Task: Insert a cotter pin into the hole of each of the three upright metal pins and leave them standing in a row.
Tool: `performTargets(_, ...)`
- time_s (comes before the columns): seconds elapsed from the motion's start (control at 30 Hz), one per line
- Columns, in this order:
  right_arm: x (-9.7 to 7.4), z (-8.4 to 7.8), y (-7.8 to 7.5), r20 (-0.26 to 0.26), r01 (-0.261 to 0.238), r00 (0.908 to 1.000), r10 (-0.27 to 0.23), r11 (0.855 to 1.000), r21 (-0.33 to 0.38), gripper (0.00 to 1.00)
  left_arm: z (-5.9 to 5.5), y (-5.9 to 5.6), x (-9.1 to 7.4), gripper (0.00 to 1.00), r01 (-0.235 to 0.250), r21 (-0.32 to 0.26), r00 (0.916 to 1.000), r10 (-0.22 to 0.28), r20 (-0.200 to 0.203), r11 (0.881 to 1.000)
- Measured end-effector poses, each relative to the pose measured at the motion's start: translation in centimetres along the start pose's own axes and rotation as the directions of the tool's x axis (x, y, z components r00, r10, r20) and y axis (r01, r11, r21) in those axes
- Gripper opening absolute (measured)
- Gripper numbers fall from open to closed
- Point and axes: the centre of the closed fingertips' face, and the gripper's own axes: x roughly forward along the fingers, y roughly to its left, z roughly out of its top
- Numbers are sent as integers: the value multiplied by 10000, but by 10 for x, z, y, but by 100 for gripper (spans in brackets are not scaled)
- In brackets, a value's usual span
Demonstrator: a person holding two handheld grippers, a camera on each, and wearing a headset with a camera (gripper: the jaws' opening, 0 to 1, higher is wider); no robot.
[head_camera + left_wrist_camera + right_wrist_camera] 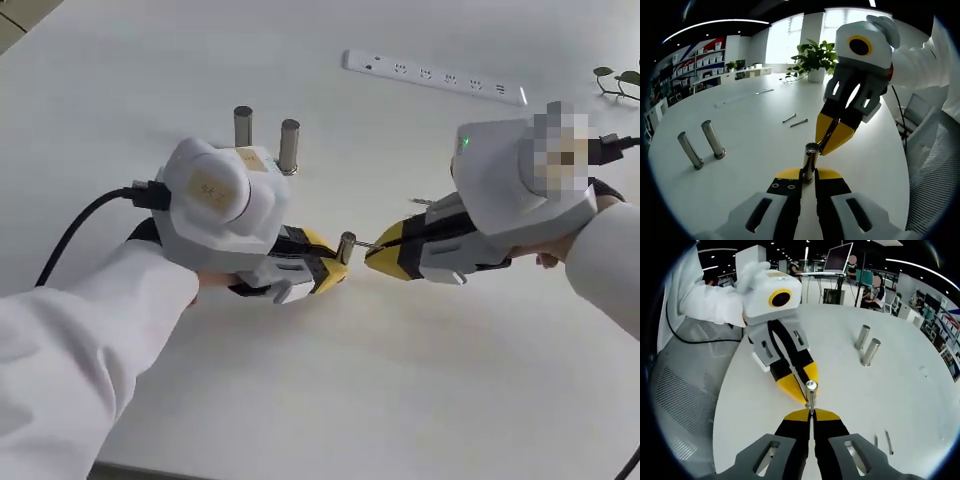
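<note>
Between both yellow-tipped grippers, on the white surface [420, 390], the left gripper [332, 264] clenches a smooth cylindrical metal pin [346, 246]. The right gripper [378, 250] grasps a thin wire cotter pin [826, 139], tip at that pin's top. Two more metal pins [243, 126] stand upright together; spare cotter pins [799, 122] lie loose.

Left gripper [335, 268] and right gripper [378, 255] face tip-to-tip — jaws clamped.

So the white desk [400, 380] has two upright metal pins [289, 146] standing just beside each other, a white power strip [435, 77] lying flat toward the far edge, two loose cotter pins [799, 122] lying near each other, and a potted plant [816, 75] at the far side.
</note>
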Motion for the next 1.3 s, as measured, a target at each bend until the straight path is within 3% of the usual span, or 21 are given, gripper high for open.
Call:
performTargets(0.2,5,3,-1,-373,-197,9992,174,9978,-635,0,2,0,-2,7,98,-14,9999,-98,42,10000)
performTargets(0.33,7,8,-2,-324,-118,9994,91,9965,-824,0,2,1,-1,7,125,41,9999,-125,35,9999)
performTargets(0.47,7,5,-3,-433,-60,9991,16,9948,-1017,14,2,1,-2,8,142,92,9999,-142,-17,9999)
performTargets(0.7,-3,2,1,-519,-114,9986,67,9958,-908,7,1,0,-4,8,170,37,9998,-170,-45,9998)
performTargets(0.77,-6,1,2,-424,-126,9991,90,9963,-847,0,0,0,-5,8,163,63,9998,-163,-85,9998)
performTargets(1.3,-5,10,-4,-164,157,9997,-169,9971,-746,0,3,-2,-6,8,144,51,9998,-143,-99,9999)
